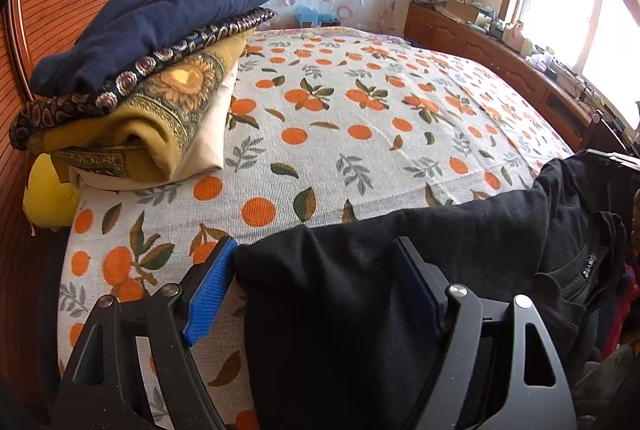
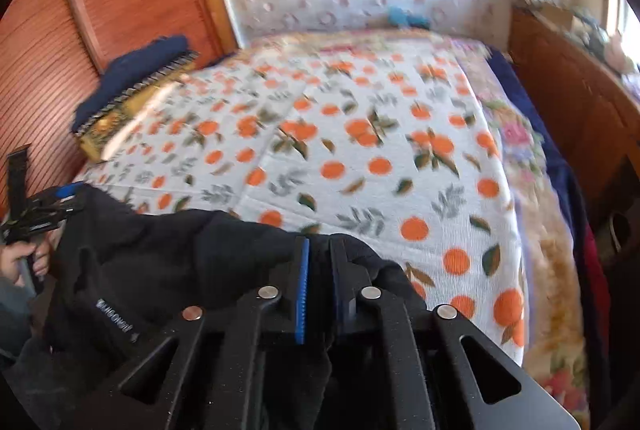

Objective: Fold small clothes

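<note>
A black garment point(image 1: 340, 310) with a labelled waistband point(image 1: 588, 266) hangs above the near edge of the bed. In the left wrist view my left gripper point(image 1: 314, 246) has its jaws wide apart. A thick fold of the garment fills the gap and touches both blue pads. In the right wrist view the same garment point(image 2: 160, 250) stretches from my left gripper point(image 2: 60, 198) at the far left to my right gripper point(image 2: 320, 244). The right jaws stand nearly together, pinching a thin edge of the black cloth. A person's hand point(image 2: 24, 258) holds the left tool.
An orange-print bedspread point(image 1: 340, 134) covers the bed. A stack of folded clothes point(image 1: 132, 70), navy on top, sits at the far left by the wooden headboard point(image 1: 60, 10), with a yellow item point(image 1: 48, 198) below it. A cluttered wooden cabinet point(image 1: 500, 46) runs along the right.
</note>
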Demonstrator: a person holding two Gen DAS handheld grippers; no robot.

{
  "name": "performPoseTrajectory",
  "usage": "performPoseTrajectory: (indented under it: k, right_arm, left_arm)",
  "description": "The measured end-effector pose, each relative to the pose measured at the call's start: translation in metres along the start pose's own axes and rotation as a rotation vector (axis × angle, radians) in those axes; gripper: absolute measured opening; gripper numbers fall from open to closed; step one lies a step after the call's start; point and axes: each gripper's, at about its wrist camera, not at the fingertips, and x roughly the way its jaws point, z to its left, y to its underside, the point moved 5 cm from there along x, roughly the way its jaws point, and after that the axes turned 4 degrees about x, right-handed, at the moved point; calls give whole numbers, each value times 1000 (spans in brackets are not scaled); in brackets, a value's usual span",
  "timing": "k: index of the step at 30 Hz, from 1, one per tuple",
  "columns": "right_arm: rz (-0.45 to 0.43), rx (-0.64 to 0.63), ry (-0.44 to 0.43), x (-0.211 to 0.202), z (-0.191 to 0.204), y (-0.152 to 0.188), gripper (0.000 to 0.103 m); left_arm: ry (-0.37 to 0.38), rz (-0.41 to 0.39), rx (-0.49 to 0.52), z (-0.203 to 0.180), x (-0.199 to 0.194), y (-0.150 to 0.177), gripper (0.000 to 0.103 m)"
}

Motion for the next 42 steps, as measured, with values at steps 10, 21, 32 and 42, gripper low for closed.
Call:
performPoseTrajectory:
  k: [10, 21, 32, 42]
  right_arm:
    - [-58, 23, 238, -23, -29, 24, 4]
    - [-61, 7, 162, -20, -30, 22, 57]
    - [17, 70, 107, 16, -54, 23, 61]
    - [48, -24, 106, 24, -35, 32, 45]
  left_arm:
    - [-12, 1, 8, 3, 2, 4, 79]
    - [-9, 0, -16, 13, -2, 3, 79]
    - [10, 0, 1, 12, -2, 6, 74]
    - [34, -6, -9, 10, -2, 4, 69]
